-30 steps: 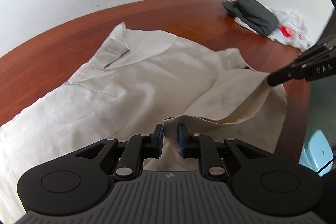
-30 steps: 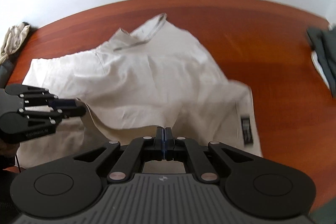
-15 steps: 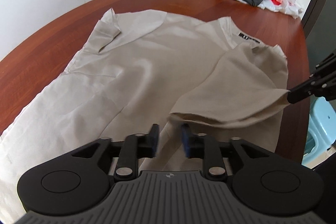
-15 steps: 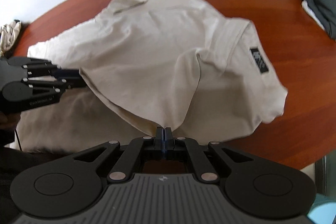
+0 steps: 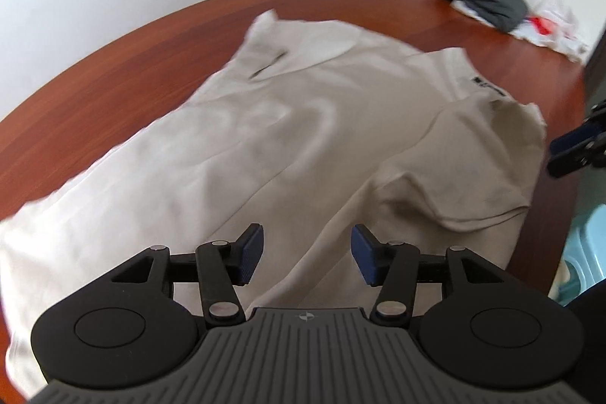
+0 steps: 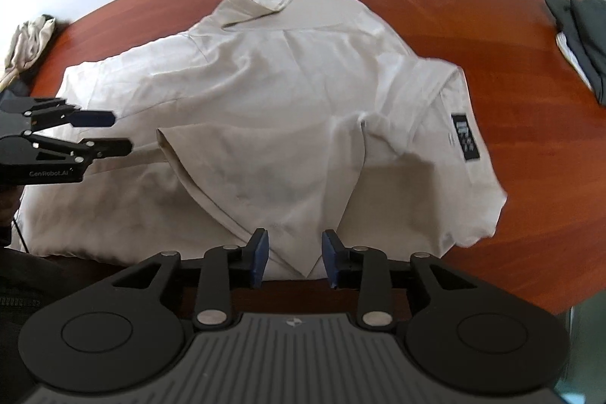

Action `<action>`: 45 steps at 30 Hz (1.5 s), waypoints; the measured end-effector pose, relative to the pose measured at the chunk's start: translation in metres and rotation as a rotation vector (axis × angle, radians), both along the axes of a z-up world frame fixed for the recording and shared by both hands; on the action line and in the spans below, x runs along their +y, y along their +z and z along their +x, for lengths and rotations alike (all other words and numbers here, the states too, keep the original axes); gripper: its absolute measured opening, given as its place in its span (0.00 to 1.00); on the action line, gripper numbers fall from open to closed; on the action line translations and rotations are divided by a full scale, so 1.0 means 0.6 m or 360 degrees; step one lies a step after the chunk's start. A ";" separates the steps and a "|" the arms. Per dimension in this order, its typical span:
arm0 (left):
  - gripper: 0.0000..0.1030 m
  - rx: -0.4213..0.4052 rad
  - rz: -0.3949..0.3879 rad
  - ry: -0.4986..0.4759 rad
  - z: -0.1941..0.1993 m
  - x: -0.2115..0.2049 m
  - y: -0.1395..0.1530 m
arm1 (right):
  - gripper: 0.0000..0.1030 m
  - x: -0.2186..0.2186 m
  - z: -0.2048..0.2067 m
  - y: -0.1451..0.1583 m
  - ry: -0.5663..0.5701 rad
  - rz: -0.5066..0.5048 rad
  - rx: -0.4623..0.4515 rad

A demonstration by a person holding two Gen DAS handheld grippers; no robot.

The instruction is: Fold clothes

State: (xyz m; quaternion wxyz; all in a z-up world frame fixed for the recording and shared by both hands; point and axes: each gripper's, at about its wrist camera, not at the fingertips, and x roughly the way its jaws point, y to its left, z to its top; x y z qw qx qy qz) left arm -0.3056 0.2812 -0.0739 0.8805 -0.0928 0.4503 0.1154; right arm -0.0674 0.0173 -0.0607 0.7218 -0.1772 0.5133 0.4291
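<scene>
Shirt (image 6: 265, 93) dropped, fold laid on counter (image 6: 473, 25).
Both hand-held grippers, left (image 5: 306, 254) & right (image 6: 294, 258), just opened, empty; cloth's light, limp — grab hem corners.

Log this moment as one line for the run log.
shirt: flat on table, flap folded over | left gripper: just opened, empty | right gripper: just opened, released
</scene>
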 end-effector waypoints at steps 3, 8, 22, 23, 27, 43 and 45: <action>0.53 0.0022 0.0004 0.0133 -0.028 0.012 0.004 | 0.40 0.008 0.014 0.006 0.0046 -0.0012 -0.0018; 0.53 0.0066 0.0007 0.0373 -0.079 0.037 0.008 | 0.40 0.028 0.041 0.011 0.0122 -0.0021 -0.0036; 0.57 0.0199 0.0097 0.0803 -0.222 0.115 0.025 | 0.44 0.106 0.119 0.034 0.0292 -0.0012 -0.0152; 0.57 0.0209 0.0105 0.0822 -0.231 0.124 0.027 | 0.45 0.112 0.123 0.036 0.0298 -0.0011 -0.0159; 0.57 0.0254 0.0112 0.0873 -0.261 0.155 0.032 | 0.45 0.138 0.141 0.040 0.0318 -0.0011 -0.0176; 0.58 0.0385 0.0247 0.0657 -0.247 0.279 0.044 | 0.45 0.235 0.194 0.050 0.0353 -0.0059 -0.0205; 0.58 0.0396 0.0256 0.0638 -0.240 0.298 0.044 | 0.45 0.249 0.206 0.051 0.0353 -0.0062 -0.0207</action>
